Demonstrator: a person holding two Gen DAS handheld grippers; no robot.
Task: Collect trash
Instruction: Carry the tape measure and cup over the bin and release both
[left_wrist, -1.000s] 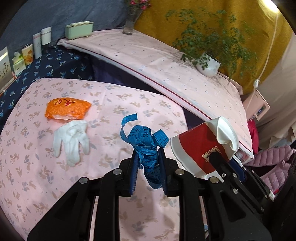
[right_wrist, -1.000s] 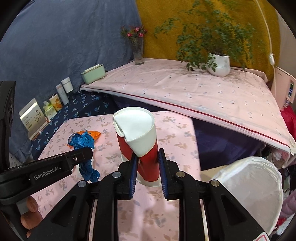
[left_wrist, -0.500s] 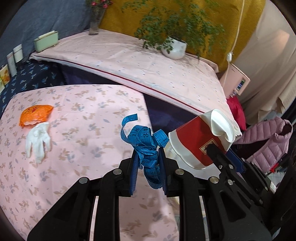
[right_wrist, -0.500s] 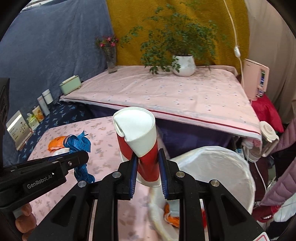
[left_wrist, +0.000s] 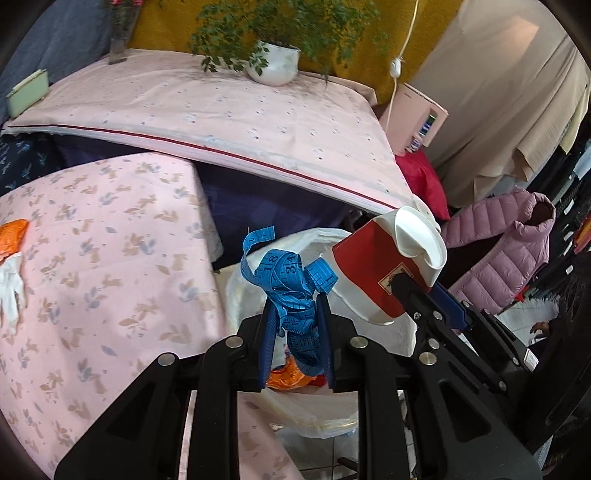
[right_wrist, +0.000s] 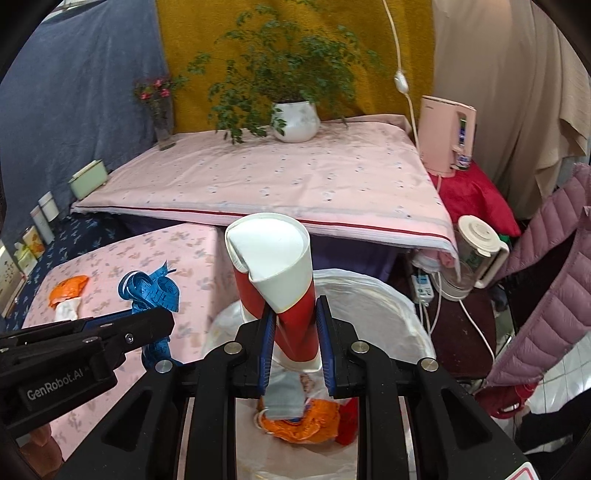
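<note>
My left gripper (left_wrist: 295, 314) is shut on a crumpled blue measuring tape (left_wrist: 291, 280) and holds it over the rim of a bin lined with a white bag (left_wrist: 236, 295). My right gripper (right_wrist: 293, 317) is shut on a crushed red and white paper cup (right_wrist: 277, 273) and holds it above the same bin (right_wrist: 380, 299). The cup also shows in the left wrist view (left_wrist: 388, 269), and the tape in the right wrist view (right_wrist: 151, 291). Orange wrappers (right_wrist: 306, 424) lie inside the bin. An orange wrapper (right_wrist: 68, 288) and a white glove (right_wrist: 66, 310) lie on the floral table (left_wrist: 110, 229).
A higher table under a pink cloth (right_wrist: 295, 177) stands behind, with a potted plant (right_wrist: 295, 118), a vase (right_wrist: 162, 122) and a green box (right_wrist: 88, 179). A kettle (right_wrist: 476, 254), a pink appliance (right_wrist: 447, 136) and a pink jacket (right_wrist: 546, 288) are at the right.
Both grippers have moved right, off the floral table, with the tape and the cup still held. They now hang over the white-lined bin.
</note>
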